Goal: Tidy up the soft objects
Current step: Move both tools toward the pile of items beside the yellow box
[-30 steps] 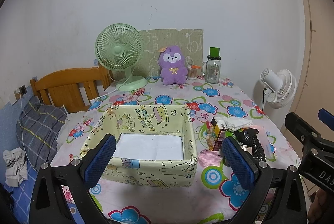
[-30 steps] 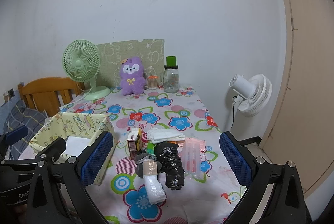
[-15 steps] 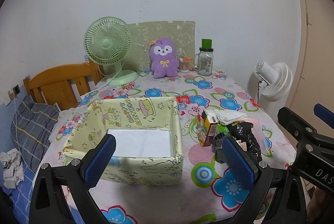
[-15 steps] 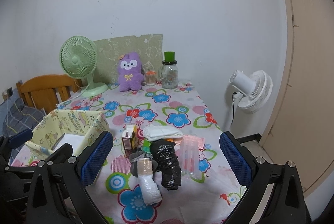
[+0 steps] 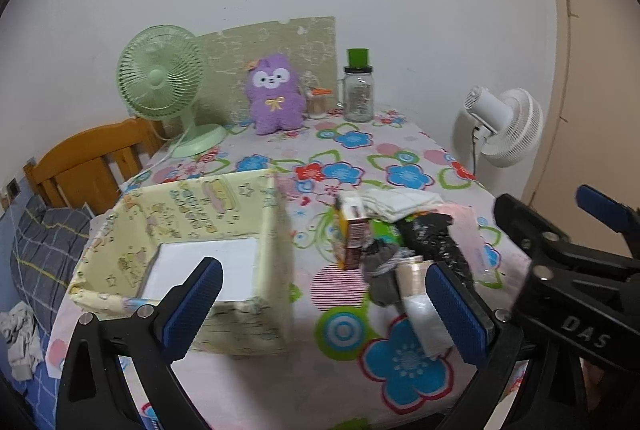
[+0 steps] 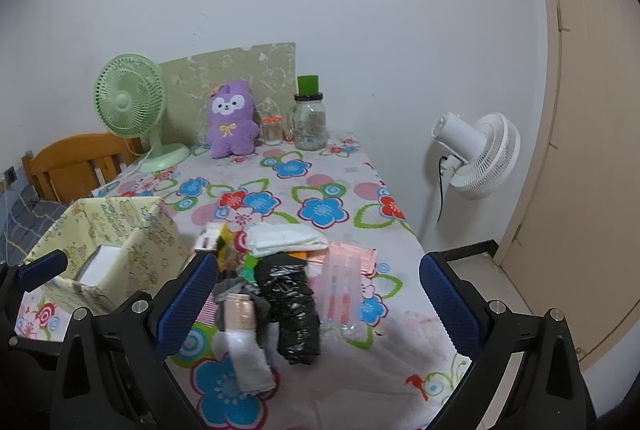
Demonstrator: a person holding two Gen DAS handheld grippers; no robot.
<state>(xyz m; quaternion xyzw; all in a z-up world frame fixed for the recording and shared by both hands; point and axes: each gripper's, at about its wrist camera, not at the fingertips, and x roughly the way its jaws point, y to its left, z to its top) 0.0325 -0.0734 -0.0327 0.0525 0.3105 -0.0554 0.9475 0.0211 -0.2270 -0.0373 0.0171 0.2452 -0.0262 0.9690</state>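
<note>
A heap of soft things [image 6: 276, 286], with a black bag [image 6: 294, 310], white cloth [image 6: 286, 238] and pink packet [image 6: 346, 282], lies on the table [image 6: 320, 189] right of the yellow fabric box [image 5: 200, 230]. Left gripper [image 5: 320, 306] and right gripper [image 6: 316, 302] hover wide apart, holding nothing.

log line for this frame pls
left gripper: open, empty | right gripper: open, empty | yellow printed fabric bin: no soft items | black crinkled plastic bag: on table

table [image 6: 344, 189]: floral cloth | yellow fabric box [image 5: 208, 230] left | soft-item pile [image 6: 280, 282] right | plush [image 6: 232, 117], fan [image 6: 128, 105] rear
</note>
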